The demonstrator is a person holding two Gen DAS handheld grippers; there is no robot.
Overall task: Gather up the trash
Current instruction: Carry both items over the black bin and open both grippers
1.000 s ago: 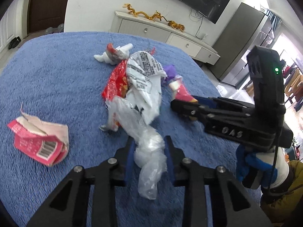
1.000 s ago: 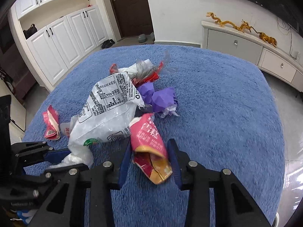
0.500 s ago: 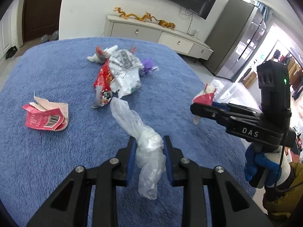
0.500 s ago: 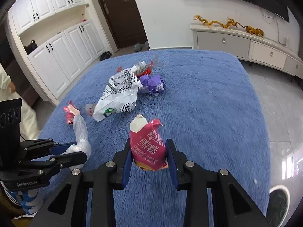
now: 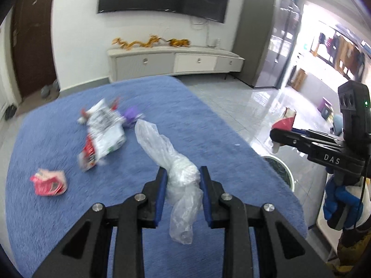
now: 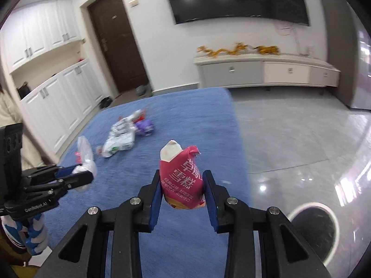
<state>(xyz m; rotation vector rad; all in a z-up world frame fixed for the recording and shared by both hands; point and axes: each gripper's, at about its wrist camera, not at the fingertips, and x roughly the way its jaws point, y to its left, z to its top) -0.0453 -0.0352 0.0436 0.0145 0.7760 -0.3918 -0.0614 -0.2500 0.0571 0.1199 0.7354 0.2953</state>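
My left gripper (image 5: 182, 180) is shut on a crumpled clear plastic bag (image 5: 167, 153), lifted above the blue rug (image 5: 58, 220). My right gripper (image 6: 182, 185) is shut on a pink ice-cream wrapper (image 6: 182, 176), held over the rug's right edge. Each gripper shows in the other's view: the right gripper (image 5: 281, 135) with its pink wrapper (image 5: 284, 122), the left gripper (image 6: 81, 173) with the clear bag (image 6: 84, 155). On the rug lie a white printed bag (image 5: 104, 129) over a red wrapper (image 5: 89, 153), a purple wrapper (image 5: 132, 113) and a torn pink packet (image 5: 48, 181).
A round white-rimmed bin with a dark inside (image 6: 311, 229) stands on the glossy tiled floor right of the rug, also visible as the bin (image 5: 280, 169). A low TV cabinet (image 6: 264, 73) lines the far wall. White cupboards (image 6: 58, 99) and a person's sleeve (image 6: 9, 120) are at the left.
Both grippers have risen and swung right with their trash, away from the pile. The pile now lies farther off, and the floor and the bin have come into view.
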